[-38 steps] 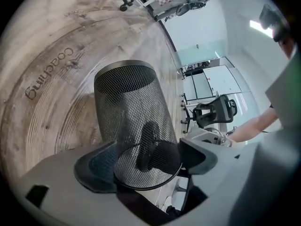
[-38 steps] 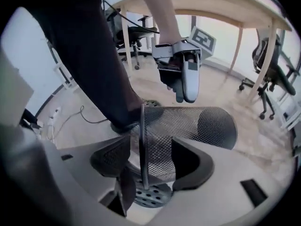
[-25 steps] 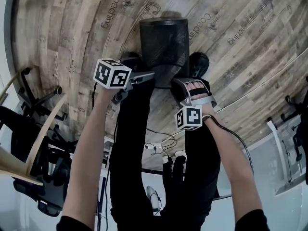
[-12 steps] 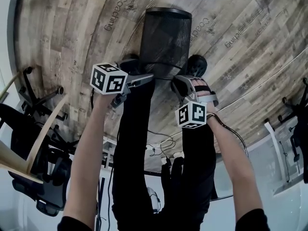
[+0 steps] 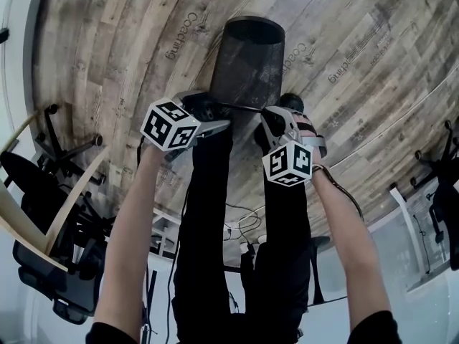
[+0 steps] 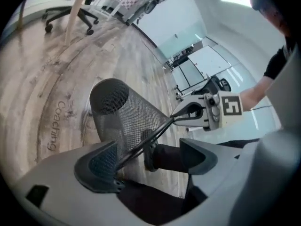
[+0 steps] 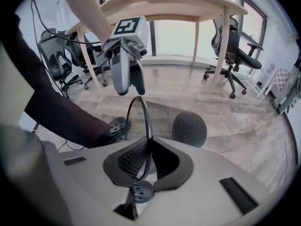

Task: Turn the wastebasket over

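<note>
Black mesh wastebasket tipped sideways, my right tongs just closing, clenched on its rim, left tongs released.

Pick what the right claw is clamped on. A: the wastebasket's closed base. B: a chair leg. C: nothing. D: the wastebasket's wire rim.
D: in the right gripper view the right claw, its jaws having just been closing, pinches the wire rim of the mesh wastebasket between them.
</note>
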Available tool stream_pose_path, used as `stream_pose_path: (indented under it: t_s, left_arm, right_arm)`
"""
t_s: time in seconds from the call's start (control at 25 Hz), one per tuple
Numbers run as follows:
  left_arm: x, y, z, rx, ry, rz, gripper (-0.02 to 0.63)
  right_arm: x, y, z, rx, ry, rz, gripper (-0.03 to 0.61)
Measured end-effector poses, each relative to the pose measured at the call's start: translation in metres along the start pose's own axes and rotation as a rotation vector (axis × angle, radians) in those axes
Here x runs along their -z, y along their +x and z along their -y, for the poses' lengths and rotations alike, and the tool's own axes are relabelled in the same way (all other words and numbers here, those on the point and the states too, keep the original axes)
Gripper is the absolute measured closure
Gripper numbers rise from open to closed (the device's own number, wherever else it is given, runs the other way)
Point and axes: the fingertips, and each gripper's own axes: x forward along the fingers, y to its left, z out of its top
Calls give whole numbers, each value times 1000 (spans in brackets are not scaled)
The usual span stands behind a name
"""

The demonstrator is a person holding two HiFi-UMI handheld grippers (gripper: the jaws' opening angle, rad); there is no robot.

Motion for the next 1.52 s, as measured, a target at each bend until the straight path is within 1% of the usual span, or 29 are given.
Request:
stream_pose_path:
  t_s: [0.12, 0.24, 0.28, 0.32, 0.36, 0.44, 0.52, 0.6, 0.68, 0.8, 0.92, 1.04, 1.16, 1.24, 1.36, 1.52]
  left_arm:
    - [-8, -1, -8, -89, 129, -39, 176]
    - [-19, -1, -16, -158, 228, -57, 180]
    - [-23, -2, -19, -185, 258, -57, 212]
    - [-28, -3, -22, -216, 287, -53, 360]
    - [-33, -5, -25, -246, 313, -46, 470]
    - [-41, -6, -30, -283, 340, -36, 469]
    - [-48, -5, -32, -293, 353, -39, 471]
    - [-54, -4, -33, -310, 385, -48, 491]
    - [-61, -5, -34, -329, 408, -39, 499]
    - [-73, -8, -35, -357, 418, -15, 508]
    - [-83, -11, -36, -380, 441, -23, 525]
    - [-93, -10, -33, -353, 446, -37, 534]
    - [-97, -8, -23, -302, 449, -63, 553]
    - [-98, -3, -18, -255, 412, -62, 561]
    - [-100, 4, -15, -205, 328, -39, 563]
    - [-98, 14, -16, -194, 302, -48, 562]
  right_arm:
    - [-8, -3, 13, -5, 45, 1, 523]
    - [-14, -5, 24, -18, 100, 4, 523]
    - [-15, -6, 28, -17, 116, 7, 523]
    - [-17, -7, 32, -16, 129, 10, 523]
    - [-18, -8, 36, -13, 137, 14, 523]
    - [-20, -9, 44, -9, 146, 19, 523]
    - [-21, -11, 50, -11, 154, 22, 523]
    - [-21, -12, 56, -16, 176, 26, 523]
    - [-21, -13, 62, -20, 208, 31, 523]
    - [-23, -14, 70, -29, 265, 40, 523]
    - [-26, -17, 78, -37, 329, 56, 523]
    - [-28, -22, 93, -34, 394, 75, 523]
    - [-21, -25, 105, -24, 433, 69, 523]
    - [-15, -24, 112, -16, 444, 53, 522]
    - [-3, -18, 116, -16, 450, 24, 522]
    - [9, -11, 115, -22, 432, 1, 522]
